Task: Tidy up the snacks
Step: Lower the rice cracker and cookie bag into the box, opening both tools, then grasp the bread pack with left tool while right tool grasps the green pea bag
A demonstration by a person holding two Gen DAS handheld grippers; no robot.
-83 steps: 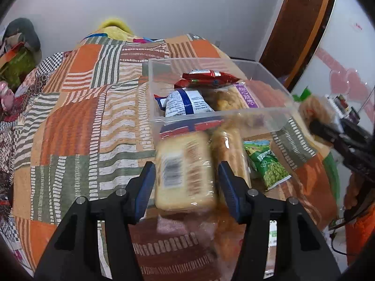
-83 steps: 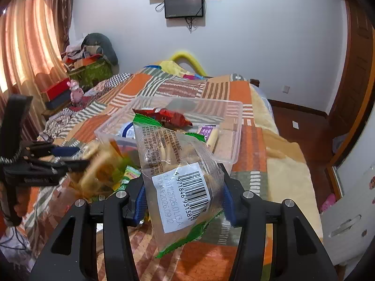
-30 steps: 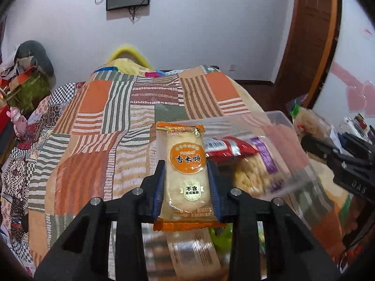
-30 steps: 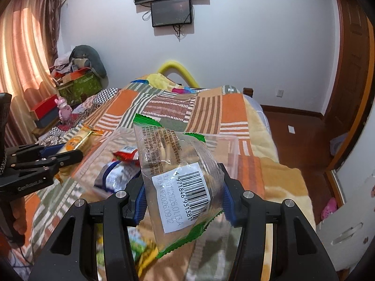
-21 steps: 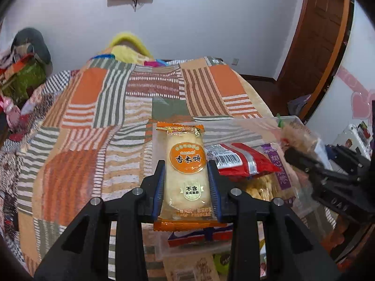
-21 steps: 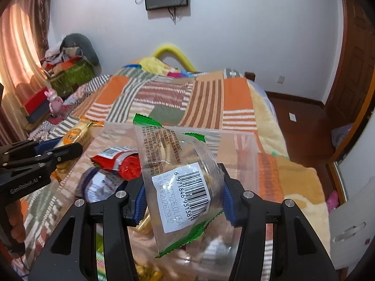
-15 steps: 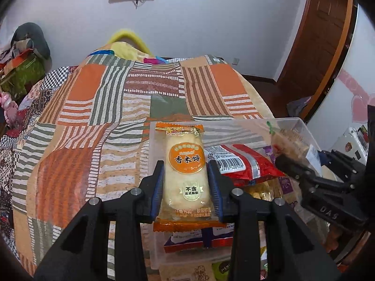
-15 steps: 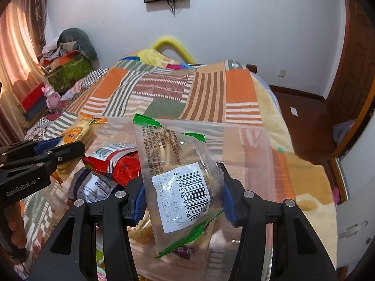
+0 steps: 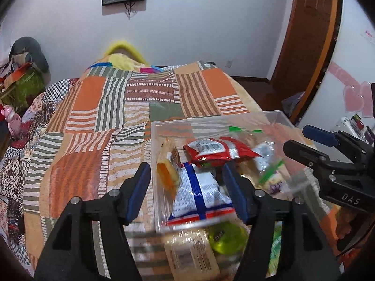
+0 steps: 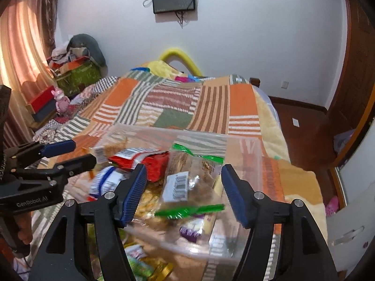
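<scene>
Both tools now opening — left tool [image 9: 187,187], right tool [image 10: 184,188] — snacks dropped into bin [image 9: 276,117].

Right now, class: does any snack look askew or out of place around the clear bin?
Yes. The orange rice cracker pack stands tilted on edge against the clear bin wall, not flat, and several snack packets lie outside the bin.

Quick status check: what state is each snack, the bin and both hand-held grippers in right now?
Left hand-held gripper: jaws opening, nothing gripped.
Right hand-held gripper: jaws opening, nothing gripped.
Orange rice cracker pack: released, tilted inside bin.
Clear green-edged bag: released, lying in bin.
Clear plastic bin: open-topped, holding snacks.
Red packet: lying in bin.
</scene>
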